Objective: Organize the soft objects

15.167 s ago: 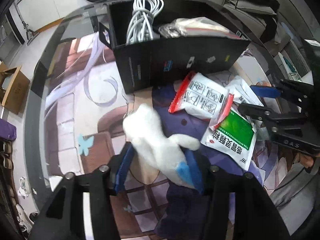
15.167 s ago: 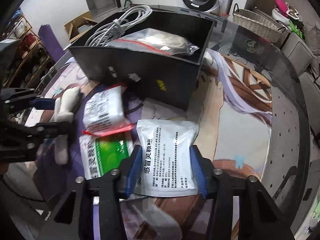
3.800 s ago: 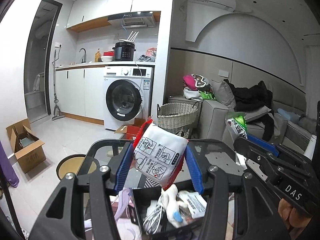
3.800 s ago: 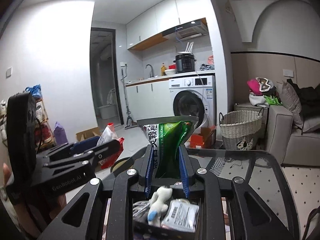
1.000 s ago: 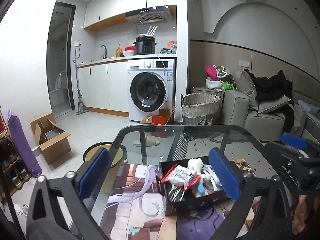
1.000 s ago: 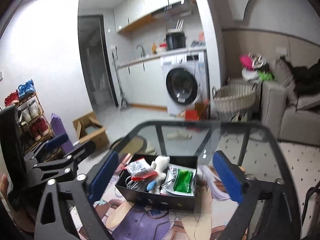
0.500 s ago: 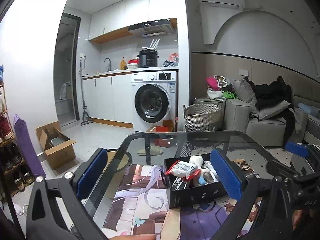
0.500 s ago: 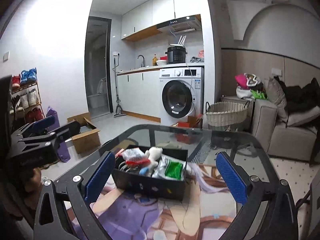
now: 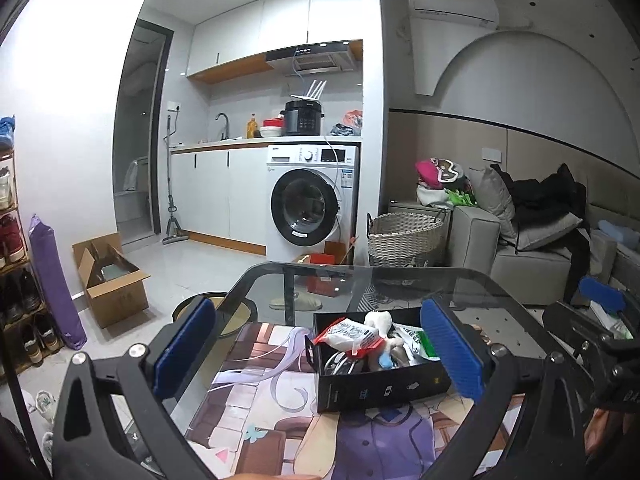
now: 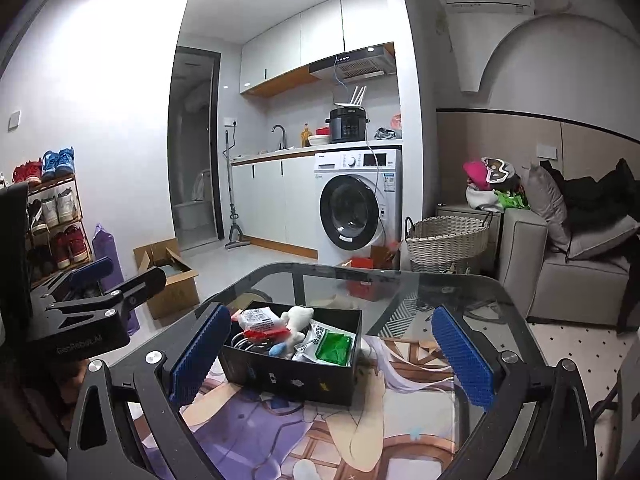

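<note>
Both tongs, left (image 9: 320,354) and right (image 10: 328,356), now hang wide open and empty, pulled back from the black box (image 10: 294,374). The red-edged packet (image 10: 260,322), plush toy (image 10: 296,320) and green sachet (image 10: 334,347) all sit inside, so sorting looks done.

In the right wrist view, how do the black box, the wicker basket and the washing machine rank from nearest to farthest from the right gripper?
1. Black box, on the table, just ahead of the right gripper.
2. Wicker basket, on the floor beyond the table, to the right.
3. Washing machine, against the back wall.

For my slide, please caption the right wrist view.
Open right gripper facing the black box filled with soft items.
</note>
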A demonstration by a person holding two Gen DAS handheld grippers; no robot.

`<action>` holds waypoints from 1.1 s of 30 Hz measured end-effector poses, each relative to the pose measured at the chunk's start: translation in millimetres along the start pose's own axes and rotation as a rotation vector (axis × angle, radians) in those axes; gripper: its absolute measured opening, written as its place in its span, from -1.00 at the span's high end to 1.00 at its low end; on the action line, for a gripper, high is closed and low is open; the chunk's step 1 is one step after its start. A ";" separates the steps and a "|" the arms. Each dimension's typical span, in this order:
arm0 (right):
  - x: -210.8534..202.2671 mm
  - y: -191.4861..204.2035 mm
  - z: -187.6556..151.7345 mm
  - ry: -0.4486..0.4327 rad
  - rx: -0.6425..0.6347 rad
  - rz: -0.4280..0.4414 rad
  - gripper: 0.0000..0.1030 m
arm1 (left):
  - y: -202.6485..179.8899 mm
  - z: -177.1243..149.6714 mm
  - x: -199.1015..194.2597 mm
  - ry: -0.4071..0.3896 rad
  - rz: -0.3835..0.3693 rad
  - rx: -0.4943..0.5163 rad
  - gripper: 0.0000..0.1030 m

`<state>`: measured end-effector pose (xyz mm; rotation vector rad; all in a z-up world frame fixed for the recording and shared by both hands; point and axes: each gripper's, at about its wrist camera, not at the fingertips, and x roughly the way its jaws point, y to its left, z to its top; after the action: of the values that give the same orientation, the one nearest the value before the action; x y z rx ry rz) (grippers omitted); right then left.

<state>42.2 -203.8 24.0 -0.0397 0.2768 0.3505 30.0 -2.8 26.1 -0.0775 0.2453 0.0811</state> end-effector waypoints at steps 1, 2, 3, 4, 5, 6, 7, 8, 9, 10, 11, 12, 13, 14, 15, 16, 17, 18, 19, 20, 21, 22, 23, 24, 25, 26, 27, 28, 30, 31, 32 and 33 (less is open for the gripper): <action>0.1 -0.3 0.7 0.000 0.001 0.000 -0.99 | -0.1 0.3 0.4 0.002 -0.002 -0.002 -1.00; -0.2 -0.3 1.5 0.000 0.004 -0.001 -0.99 | -0.5 0.7 0.6 0.003 -0.003 -0.002 -1.00; 0.7 0.0 1.3 0.002 0.006 -0.001 -0.99 | -0.4 1.2 0.6 0.002 -0.004 -0.001 -1.00; 1.1 -1.3 1.6 0.007 0.016 -0.003 -0.99 | -0.2 1.5 0.3 0.000 -0.001 -0.002 -1.00; 2.8 -2.0 1.7 0.011 0.026 -0.004 -0.99 | 0.2 1.8 -0.2 -0.003 0.004 -0.002 -1.00; 3.8 -3.5 2.0 0.017 0.032 -0.005 -0.99 | 0.7 1.9 -0.5 -0.005 0.006 -0.003 -1.00; 4.5 -4.2 2.0 0.022 0.037 -0.009 -0.99 | 1.3 1.7 -0.9 -0.004 0.006 -0.004 -1.00; 4.8 -5.1 1.8 0.024 0.040 -0.011 -0.99 | 1.4 1.4 -0.9 -0.003 0.004 -0.005 -1.00; 5.3 -6.2 2.1 0.026 0.045 -0.013 -0.99 | 2.1 1.8 -0.8 -0.001 0.004 -0.009 -1.00; 5.5 -7.3 2.4 0.026 0.049 -0.014 -0.99 | 2.7 2.2 -0.9 0.001 0.006 -0.013 -1.00; 5.7 -7.4 2.6 0.025 0.052 -0.014 -0.99 | 3.1 2.4 -1.1 0.001 0.005 -0.015 -1.00; 5.8 -7.1 2.6 0.024 0.052 -0.015 -0.99 | 3.1 2.8 -2.0 0.000 0.006 -0.016 -1.00; 5.6 -7.9 2.3 0.024 0.049 -0.014 -0.99 | 3.4 2.9 -1.3 0.000 0.006 -0.014 -1.00; 6.1 -7.6 2.4 0.024 0.044 -0.013 -0.99 | 3.5 2.9 -1.4 -0.001 0.005 -0.013 -1.00; 6.0 -7.1 2.1 0.023 0.042 -0.013 -0.99 | 3.8 3.4 -1.9 -0.002 0.004 -0.012 -1.00; 6.2 -7.0 1.9 0.024 0.041 -0.011 -0.99 | 3.4 4.2 -1.7 -0.002 0.001 -0.011 -1.00; 6.8 -6.9 1.8 0.026 0.041 -0.010 -0.99 | 3.6 4.6 -2.1 -0.003 0.000 -0.009 -1.00; 7.4 -6.7 1.5 0.027 0.041 -0.009 -0.99 | 3.5 4.9 -2.4 -0.005 0.001 -0.007 -1.00; 7.8 -7.0 1.5 0.028 0.041 -0.009 -0.99 | 2.5 5.2 -2.3 -0.006 0.001 -0.006 -1.00; 7.4 -6.1 1.4 0.026 0.040 -0.011 -0.99 | 2.4 5.1 -2.4 -0.005 0.001 -0.007 -1.00; 7.7 -6.4 1.5 0.024 0.041 -0.011 -0.99 | 3.0 5.4 -2.5 -0.005 0.001 -0.008 -1.00; 8.2 -6.1 1.2 0.025 0.042 -0.010 -0.99 | 2.1 5.0 -2.2 -0.004 0.003 -0.006 -1.00; 9.0 -6.4 1.2 0.026 0.044 -0.011 -0.99 | 1.7 5.0 -2.0 -0.003 0.008 0.000 -1.00; 8.5 -6.2 0.9 0.026 0.044 -0.012 -0.99 | 2.3 5.0 -2.8 -0.005 0.013 0.002 -1.00; 8.2 -6.3 0.7 0.026 0.042 -0.011 -0.99 | 1.6 5.0 -3.1 -0.006 0.013 0.003 -1.00; 8.2 -6.3 0.7 0.026 0.042 -0.012 -0.99 | 1.7 5.2 -3.4 -0.005 0.011 0.003 -1.00; 8.1 -6.5 0.8 0.025 0.041 -0.011 -0.99 | 1.3 5.4 -3.6 -0.004 0.010 0.004 -1.00; 8.0 -6.2 0.8 0.026 0.041 -0.012 -0.99 | 0.7 5.6 -3.7 -0.004 0.009 0.005 -1.00; 8.1 -5.3 0.7 0.023 0.031 -0.012 -0.99 | 1.1 6.2 -4.2 -0.002 0.008 0.004 -1.00; 7.6 -4.1 0.3 0.018 0.025 -0.013 -0.99 | 0.1 5.9 -3.9 -0.004 0.010 0.004 -1.00; 7.0 -3.1 -0.2 0.015 0.021 -0.012 -0.99 | 0.6 6.5 -4.3 -0.004 0.009 0.003 -1.00; 7.2 -2.7 -0.5 0.015 0.020 -0.011 -0.99 | 0.7 6.4 -4.0 -0.004 0.007 0.002 -1.00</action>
<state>49.5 -203.9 21.5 -0.0241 0.2947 0.3371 27.6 -1.8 33.3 -0.0741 0.2419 0.0881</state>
